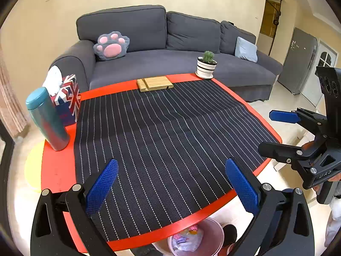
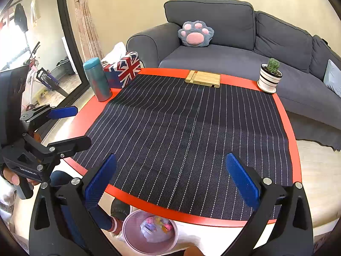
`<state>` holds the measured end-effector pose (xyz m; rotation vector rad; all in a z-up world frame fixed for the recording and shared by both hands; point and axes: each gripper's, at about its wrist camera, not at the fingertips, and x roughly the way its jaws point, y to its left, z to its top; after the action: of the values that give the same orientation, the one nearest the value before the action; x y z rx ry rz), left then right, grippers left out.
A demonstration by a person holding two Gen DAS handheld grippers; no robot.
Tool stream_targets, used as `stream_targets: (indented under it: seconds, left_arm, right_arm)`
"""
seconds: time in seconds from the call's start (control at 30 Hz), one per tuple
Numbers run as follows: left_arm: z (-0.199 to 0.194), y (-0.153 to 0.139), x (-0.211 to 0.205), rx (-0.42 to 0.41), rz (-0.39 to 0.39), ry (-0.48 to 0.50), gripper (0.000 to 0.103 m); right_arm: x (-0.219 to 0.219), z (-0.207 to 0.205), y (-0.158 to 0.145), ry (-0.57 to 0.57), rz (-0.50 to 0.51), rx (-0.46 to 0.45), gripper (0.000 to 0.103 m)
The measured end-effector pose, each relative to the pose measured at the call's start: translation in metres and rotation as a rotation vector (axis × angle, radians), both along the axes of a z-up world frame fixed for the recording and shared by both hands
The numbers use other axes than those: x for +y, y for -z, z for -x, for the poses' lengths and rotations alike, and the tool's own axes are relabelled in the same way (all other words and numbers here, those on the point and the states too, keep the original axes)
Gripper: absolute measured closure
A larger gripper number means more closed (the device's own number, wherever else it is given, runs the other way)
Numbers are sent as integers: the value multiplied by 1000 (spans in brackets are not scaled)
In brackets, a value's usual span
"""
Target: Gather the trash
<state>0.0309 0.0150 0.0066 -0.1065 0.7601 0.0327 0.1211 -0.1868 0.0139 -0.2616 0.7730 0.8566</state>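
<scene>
Bottom centre of both wrist views, just under the near rim of the red table [image 1: 57, 166], sits the pink bin [image 2: 130, 234] w/ crumpled wrappers and a plastic bag [image 2: 154, 229] already in it. No loose trash shows on the striped mat [image 1: 162, 140]; only a teal bottle [image 1: 48, 119], tissue box [image 1: 68, 98], wood stand [image 1: 154, 83] and potted cactus [image 1: 205, 67] stand along its far and left edges. Left gripper [image 1: 170, 183] is spread wide, nothing between the pads; right gripper [image 2: 170, 183] likewise wide and empty. Both hover over the mat's near edge, pointing toward the sofa [image 2: 234, 49]. Bin lies below and behind both claws, approx. equally near each. Judging by this, the job looks about done.
</scene>
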Motion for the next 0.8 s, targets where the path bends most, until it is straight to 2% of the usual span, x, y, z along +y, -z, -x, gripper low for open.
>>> stream_targets:
  seconds: [0.8]
  left_arm:
    - [-2,1,-1,5,3,7,6]
  right_arm:
    - [0,1,3,-3,7,5,3]
